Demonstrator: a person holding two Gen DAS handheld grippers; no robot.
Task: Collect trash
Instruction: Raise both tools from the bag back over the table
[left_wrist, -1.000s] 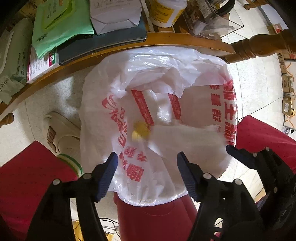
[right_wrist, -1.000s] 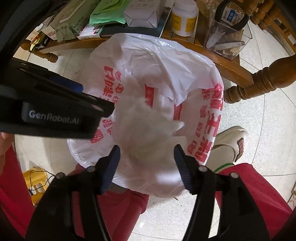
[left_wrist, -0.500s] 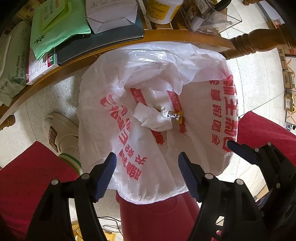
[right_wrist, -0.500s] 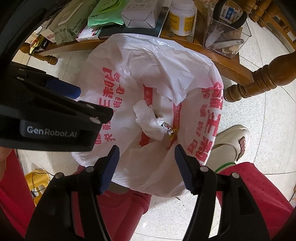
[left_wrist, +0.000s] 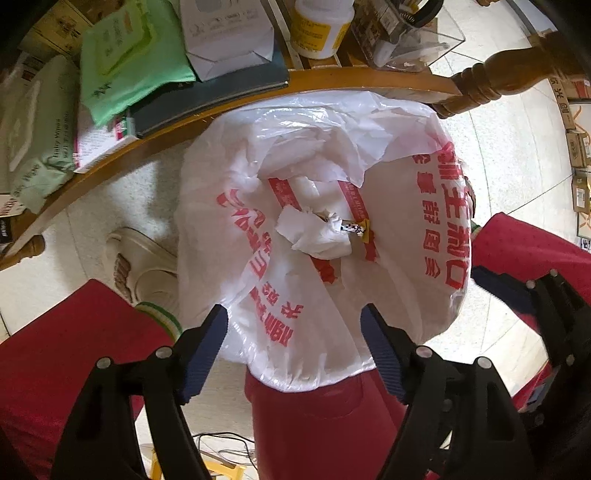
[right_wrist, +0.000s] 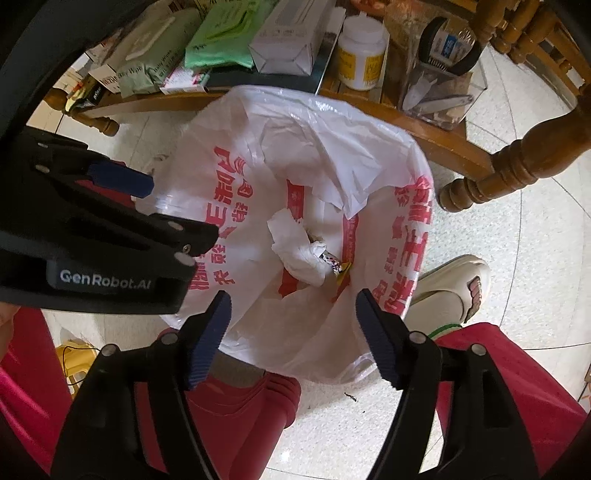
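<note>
Both the left gripper (left_wrist: 293, 332) and right gripper (right_wrist: 291, 317) hang over the bin bag (left_wrist: 413, 258), jaws opening and empty, the crumpled tissue (left_wrist: 317, 236) dropped inside (wrapper beside it), so next seems fetching more trash.

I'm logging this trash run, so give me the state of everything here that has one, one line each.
Trash bag: open, mouth spread over a red bin.
Crumpled tissue: lying inside the bag.
Small wrapper: inside, beside the tissue.
Left gripper: above the bag, jaws opening, empty.
Right gripper: above the bag, jaws opening, empty.
</note>
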